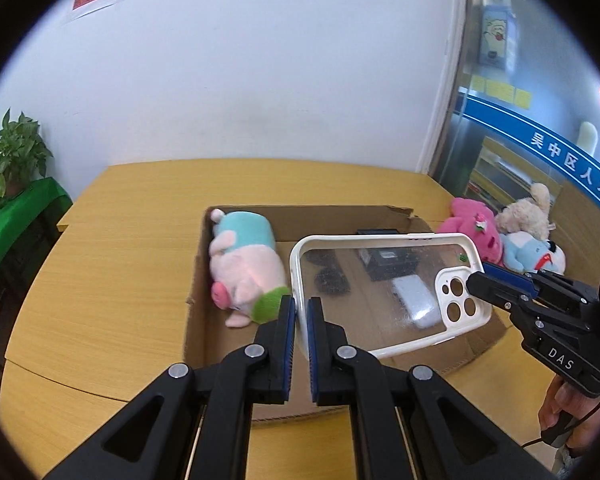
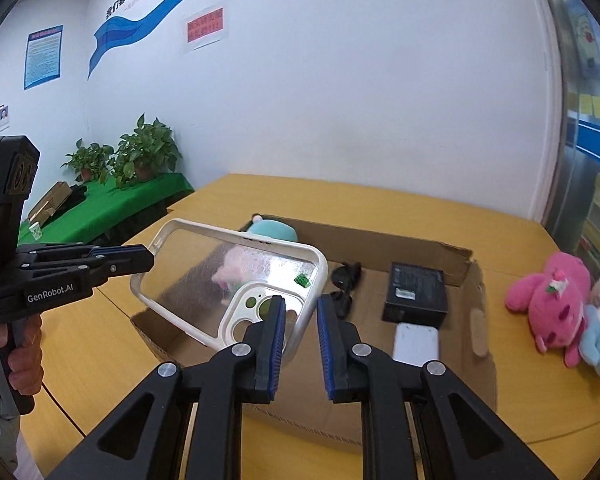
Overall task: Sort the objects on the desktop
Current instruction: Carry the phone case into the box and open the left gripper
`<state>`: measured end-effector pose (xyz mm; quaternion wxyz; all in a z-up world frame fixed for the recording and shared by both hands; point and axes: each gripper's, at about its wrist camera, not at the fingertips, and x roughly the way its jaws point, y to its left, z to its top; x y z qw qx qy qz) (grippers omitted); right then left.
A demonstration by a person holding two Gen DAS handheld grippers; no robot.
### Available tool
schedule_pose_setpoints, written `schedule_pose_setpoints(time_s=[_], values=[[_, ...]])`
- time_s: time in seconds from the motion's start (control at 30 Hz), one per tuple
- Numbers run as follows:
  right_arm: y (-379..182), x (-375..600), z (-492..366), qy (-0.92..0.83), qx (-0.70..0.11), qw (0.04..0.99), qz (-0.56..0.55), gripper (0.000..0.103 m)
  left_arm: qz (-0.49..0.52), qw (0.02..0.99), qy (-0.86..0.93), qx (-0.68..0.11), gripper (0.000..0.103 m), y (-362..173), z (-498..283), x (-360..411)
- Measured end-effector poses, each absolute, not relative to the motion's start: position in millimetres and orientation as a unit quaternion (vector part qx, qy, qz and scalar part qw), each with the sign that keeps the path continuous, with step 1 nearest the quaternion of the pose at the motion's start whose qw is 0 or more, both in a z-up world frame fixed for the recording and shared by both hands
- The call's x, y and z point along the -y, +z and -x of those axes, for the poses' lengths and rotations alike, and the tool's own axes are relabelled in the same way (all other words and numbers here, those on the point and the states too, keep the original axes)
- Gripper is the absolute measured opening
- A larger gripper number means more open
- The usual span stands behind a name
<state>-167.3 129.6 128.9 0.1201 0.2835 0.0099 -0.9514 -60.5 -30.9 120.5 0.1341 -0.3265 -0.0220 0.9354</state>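
- Clear phone case [image 1: 384, 292] with white rim, held in the air above the open cardboard box [image 1: 236, 344], not touching it.
- Long axis roughly level, running from left tongs [image 1: 301, 312] to right tongs [image 2: 300, 316]; camera cut-out end toward the right tongs, plain end toward the left; open face tilted up toward the cameras.
- Left tongs pressed nearly together, pinching the rim at the plain short end.
- Right tongs slightly spread, pinching the rim at the corner beside the camera cut-out.
- Inside the box: pink plush pig [image 1: 246, 268] with teal top at the left end, black sunglasses [image 2: 344, 284], black small box [image 2: 416, 292], white flat device [image 2: 416, 340] below the case.
- On the table [image 1: 120, 260] right of the box: magenta plush [image 2: 548, 300], beige plush [image 1: 526, 210] and light blue plush [image 1: 530, 254], close together.
- Step in hand, by judgement: carrying the case with both tongs to its sorted place, probably the box section with the electronics.
- Next move calls for keeping both grips equal, lowering the case level into free space without pressing the sunglasses, then releasing; uneven release may tip the case.
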Motion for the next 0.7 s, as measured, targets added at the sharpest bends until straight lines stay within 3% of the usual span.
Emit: schedule_pose_setpoints(time_s=[0.27, 0.47, 0.7], values=[[87, -107, 217, -0.93, 0.007, 0.146, -0.336, 0.017, 0.382, 0.107, 0.918, 0.019, 0.005, 85, 104, 58], [25, -110, 252, -0.896, 0.045, 0.153, -0.414, 0.019, 0.45, 0.082, 0.889, -0.011, 0.005, 41, 134, 54], [-8, -106, 277, -0.862, 0.055, 0.167, -0.475, 0.023, 0.52, 0.052, 0.851, -0.059, 0.005, 5, 147, 46]])
